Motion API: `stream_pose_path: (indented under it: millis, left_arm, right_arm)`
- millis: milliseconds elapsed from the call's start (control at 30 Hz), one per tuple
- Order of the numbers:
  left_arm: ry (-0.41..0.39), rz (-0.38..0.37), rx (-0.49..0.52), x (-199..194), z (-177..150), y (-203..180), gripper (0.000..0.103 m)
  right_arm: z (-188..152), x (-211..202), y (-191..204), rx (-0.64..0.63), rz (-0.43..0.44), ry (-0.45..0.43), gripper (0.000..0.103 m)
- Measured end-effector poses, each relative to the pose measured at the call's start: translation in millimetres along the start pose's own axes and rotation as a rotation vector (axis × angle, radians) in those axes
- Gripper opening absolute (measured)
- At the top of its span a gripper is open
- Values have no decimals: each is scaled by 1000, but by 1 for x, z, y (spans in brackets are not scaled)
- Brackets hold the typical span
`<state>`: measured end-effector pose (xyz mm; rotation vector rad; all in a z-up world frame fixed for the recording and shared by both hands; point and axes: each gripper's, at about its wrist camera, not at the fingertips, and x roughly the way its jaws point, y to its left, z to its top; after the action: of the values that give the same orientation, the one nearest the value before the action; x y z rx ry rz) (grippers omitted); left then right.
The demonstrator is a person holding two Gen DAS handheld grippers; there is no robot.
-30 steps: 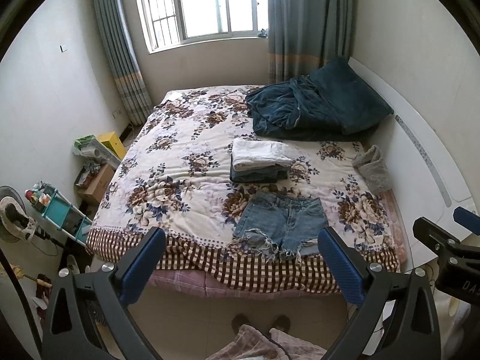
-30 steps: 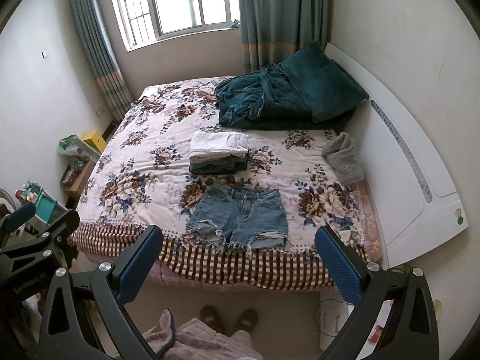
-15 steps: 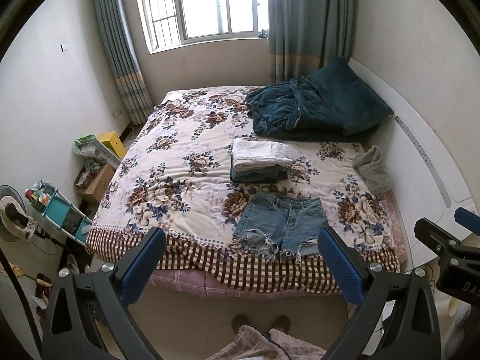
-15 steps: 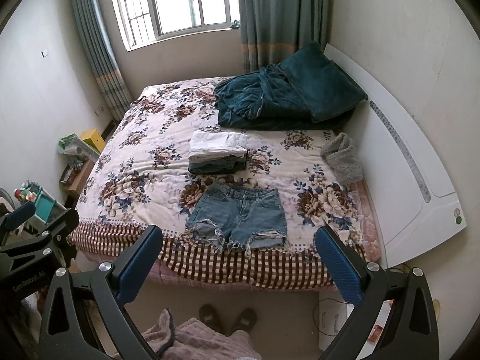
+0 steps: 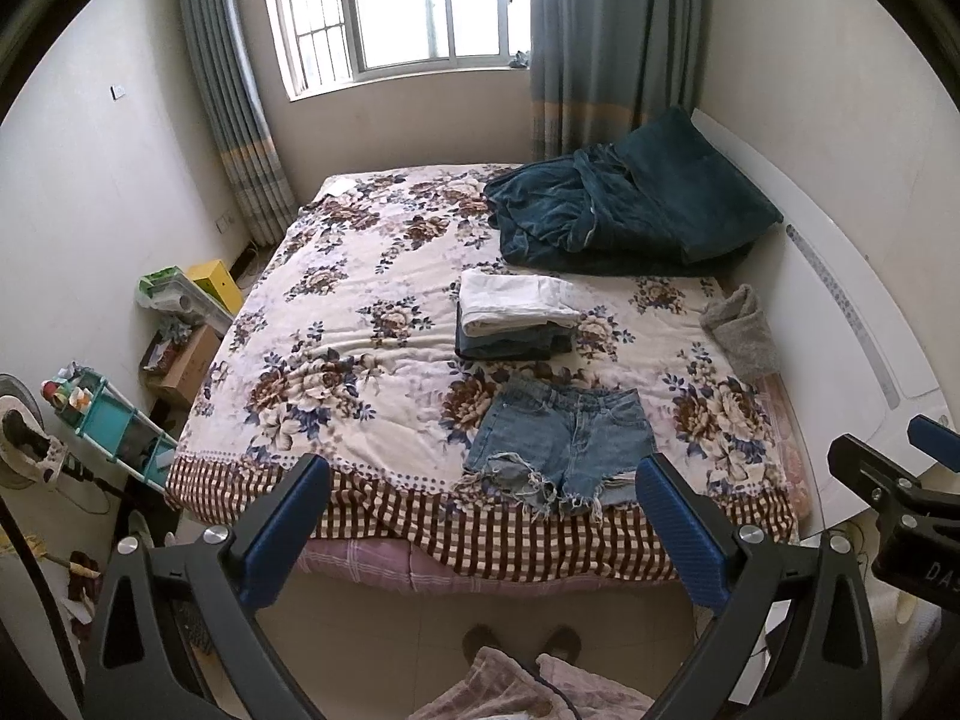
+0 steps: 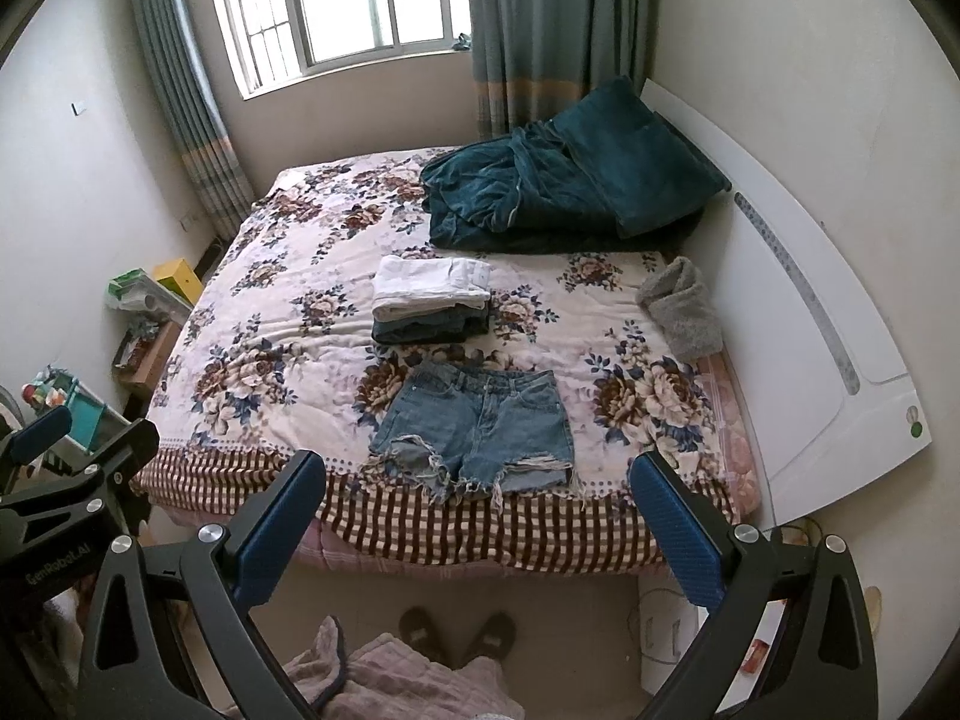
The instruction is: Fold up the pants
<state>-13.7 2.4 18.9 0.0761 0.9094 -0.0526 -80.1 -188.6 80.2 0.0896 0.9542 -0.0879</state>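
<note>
Evidently nothing is gripped yet: the left tool hangs released above the floor at the foot of the bed, fingers spread wide. Rightward, the denim shorts lie flat near the bed's front edge, waistband away, probably spread out ready for folding. Behind them sits a stack of folded clothes. The right tool is likewise released, short of the shorts.

From my left gripper I look down over the bed's foot toward the window, standing well back. My right gripper faces the same way from slightly further right. Both views share the whole bed and the shorts near its foot.
</note>
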Motion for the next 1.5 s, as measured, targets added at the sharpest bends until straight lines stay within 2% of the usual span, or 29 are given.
stream_pose_path:
  millis: [100, 267, 433, 600, 633, 700, 733, 767, 900, 1000, 1100, 1233, 1333, 1500]
  left_arm:
    - [7, 2, -1, 13, 1, 7, 103]
    - [5, 78, 26, 57, 3, 17, 103]
    - [50, 132, 56, 133, -7, 16, 103]
    - [147, 227, 68, 215, -24, 1, 103]
    - [179, 233, 68, 231, -29, -4, 103]
    - [232, 265, 62, 268, -38, -18, 103]
    - [249, 283, 63, 278, -41, -23, 103]
    - [274, 306, 61, 297, -45, -33, 103]
    - [297, 436, 82, 352, -58, -79, 103]
    - [339, 498, 119, 406, -74, -131, 103]
    - [421, 466, 104, 456, -96, -181, 103]
    - [497, 393, 85, 510, -128, -246, 103]
    - [550, 333, 92, 544, -154, -297, 103]
    - [477, 346, 236, 579, -191, -375, 103]
  right_arm:
    - [0, 13, 5, 19, -14, 14, 103]
    - [3, 64, 3, 99, -12, 28, 103]
    - [0, 149, -14, 190, 49, 77, 103]
    - [-5, 252, -39, 196, 68, 209, 103]
    - [-7, 271, -47, 192, 75, 229, 98]
    - [-8, 318, -66, 190, 112, 281, 82]
    - [-11, 338, -75, 191, 130, 299, 67]
    - [-11, 361, -87, 196, 151, 327, 59]
    - [-6, 462, -149, 219, 217, 439, 60]
    - [-4, 543, -197, 210, 278, 532, 72]
    - [-8, 626, -239, 172, 282, 647, 74]
    - [-17, 714, -283, 107, 305, 728, 74]
    - [-29, 756, -290, 70, 352, 790, 74]
    - [-49, 828, -293, 9, 460, 885, 74]
